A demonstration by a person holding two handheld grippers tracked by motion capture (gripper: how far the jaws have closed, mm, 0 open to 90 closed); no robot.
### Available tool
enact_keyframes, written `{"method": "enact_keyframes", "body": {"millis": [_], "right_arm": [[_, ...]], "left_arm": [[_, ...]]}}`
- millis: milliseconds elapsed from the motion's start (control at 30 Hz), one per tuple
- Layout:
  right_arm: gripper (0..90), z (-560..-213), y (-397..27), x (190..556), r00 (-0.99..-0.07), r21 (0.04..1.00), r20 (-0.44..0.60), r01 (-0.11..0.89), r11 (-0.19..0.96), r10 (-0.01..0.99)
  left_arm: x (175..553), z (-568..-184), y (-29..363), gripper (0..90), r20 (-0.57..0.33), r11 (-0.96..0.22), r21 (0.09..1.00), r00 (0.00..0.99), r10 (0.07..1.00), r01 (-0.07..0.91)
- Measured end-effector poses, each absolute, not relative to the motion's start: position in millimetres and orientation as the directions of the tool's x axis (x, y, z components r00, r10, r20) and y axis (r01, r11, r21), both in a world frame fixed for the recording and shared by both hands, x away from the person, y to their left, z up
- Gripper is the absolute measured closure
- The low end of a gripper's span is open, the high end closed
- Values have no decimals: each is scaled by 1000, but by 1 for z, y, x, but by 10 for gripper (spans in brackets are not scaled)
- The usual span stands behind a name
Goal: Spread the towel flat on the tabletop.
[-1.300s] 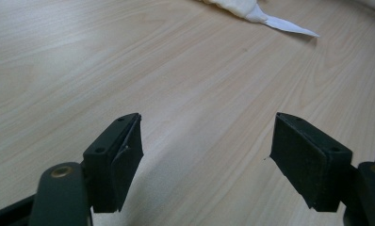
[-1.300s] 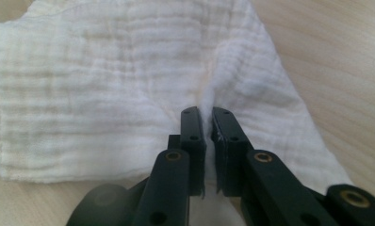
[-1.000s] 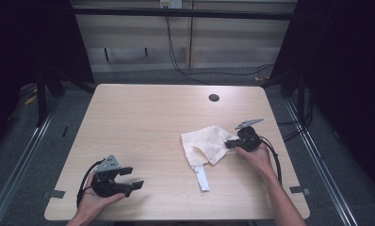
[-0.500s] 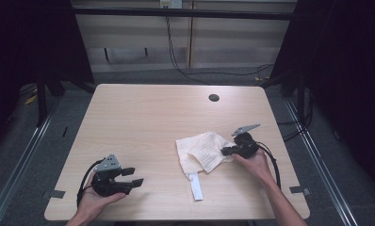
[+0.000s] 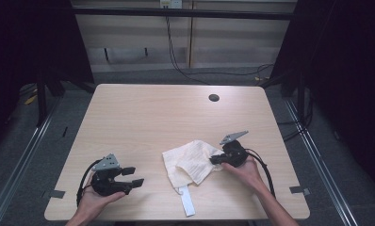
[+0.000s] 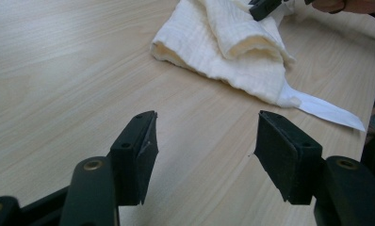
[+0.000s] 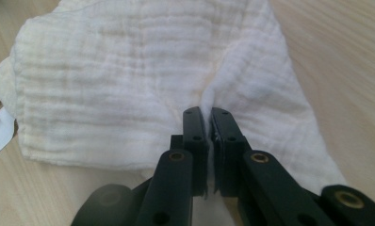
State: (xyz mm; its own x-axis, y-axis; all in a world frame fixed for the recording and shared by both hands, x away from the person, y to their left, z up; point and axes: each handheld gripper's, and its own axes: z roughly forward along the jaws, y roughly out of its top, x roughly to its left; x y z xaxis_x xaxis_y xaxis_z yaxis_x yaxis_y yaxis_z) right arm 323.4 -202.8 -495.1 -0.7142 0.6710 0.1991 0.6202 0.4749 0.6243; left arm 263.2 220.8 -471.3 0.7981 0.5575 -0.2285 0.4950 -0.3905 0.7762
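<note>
A cream-white crinkled cloth [image 5: 190, 162] lies bunched on the wooden table [image 5: 167, 117], with a white strap [image 5: 186, 203] trailing toward the front edge. My right gripper [image 5: 216, 159] is shut on the cloth's right edge. In the right gripper view the jaws pinch a fold of the cloth [image 7: 129, 80] at the gripper's tips [image 7: 206, 113]. My left gripper [image 5: 133, 177] rests near the front left of the table, open and holding nothing. The left gripper view shows its jaws wide apart around [image 6: 204, 136], with the cloth [image 6: 232, 42] and strap [image 6: 324, 108] farther off.
A round cable hole [image 5: 214, 98] sits at the table's back right. Tape marks [image 5: 298, 190] lie by the front corners. Metal rails [image 5: 16, 174] run on the floor either side, and cables [image 5: 176, 52] hang behind the table.
My right gripper has dragged the cloth toward the front and slightly left, with the strap sliding down to the front edge. The left gripper has stayed in place.
</note>
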Motion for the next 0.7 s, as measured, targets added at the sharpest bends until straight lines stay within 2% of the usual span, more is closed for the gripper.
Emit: {"method": "enact_keyframes", "body": {"millis": [233,400,700], "right_arm": [[855,-495,-183,317,-743,627,195,596,501,640],[856,-494,-169,310,-759,627,176,578,522,627],[856,-494,-150,301,-786,626,192,560,543,588]], "left_arm": [[261,-471,220,412,-230,-399,777,810,540,486],[260,-471,218,475,-232,-417,775,828,511,475],[257,-469,217,485,-214,-427,784,843,494,450]]}}
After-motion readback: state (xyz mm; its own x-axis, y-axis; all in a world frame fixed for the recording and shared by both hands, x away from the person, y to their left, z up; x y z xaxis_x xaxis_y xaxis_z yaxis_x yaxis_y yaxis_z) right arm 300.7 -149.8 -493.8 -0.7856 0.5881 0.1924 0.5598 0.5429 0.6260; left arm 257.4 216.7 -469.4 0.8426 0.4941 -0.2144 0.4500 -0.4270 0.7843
